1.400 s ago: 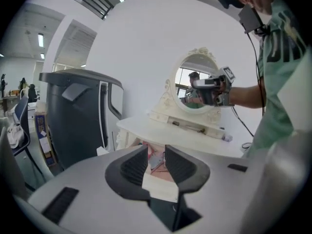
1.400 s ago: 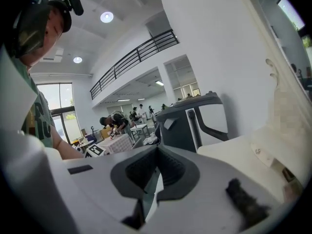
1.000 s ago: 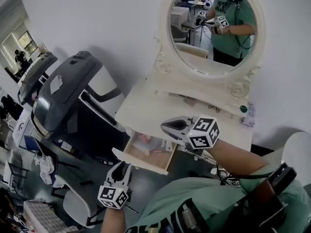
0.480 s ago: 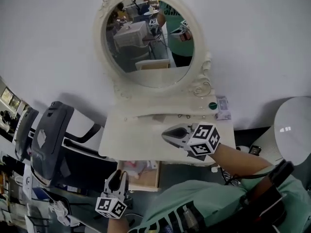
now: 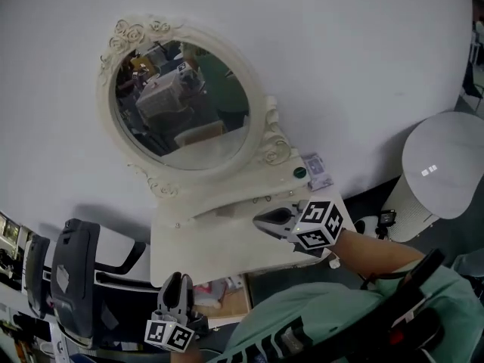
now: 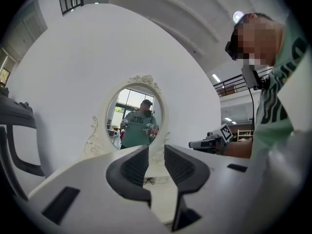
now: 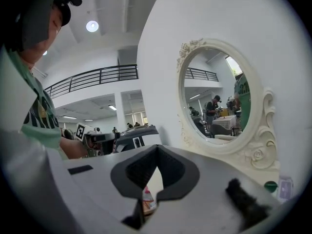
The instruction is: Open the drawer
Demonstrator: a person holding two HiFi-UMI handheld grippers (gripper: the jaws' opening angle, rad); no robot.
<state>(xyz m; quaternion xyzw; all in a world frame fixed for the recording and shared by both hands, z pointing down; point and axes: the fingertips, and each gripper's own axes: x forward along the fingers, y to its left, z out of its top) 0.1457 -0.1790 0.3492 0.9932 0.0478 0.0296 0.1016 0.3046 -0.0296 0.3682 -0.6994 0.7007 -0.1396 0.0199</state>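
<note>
White wall (image 5: 340,66), vanity tabletop (image 5: 219,248): the drawer (image 5: 236,301) stands pulled out beneath its front edge. My left fingers (image 6: 135,167), just eased closer, gape on nothing; my right fingers (image 7: 175,172) are pinched together, empty. Risk: a careless left-hand swing beside it could nudge the drawer back in.

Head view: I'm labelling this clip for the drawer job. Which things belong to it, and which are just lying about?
Job: drawer, already pulled out; dressing table that holds it.
Lying about: oval mirror, small green object, small packet, dark grey unit, white round object.
</note>
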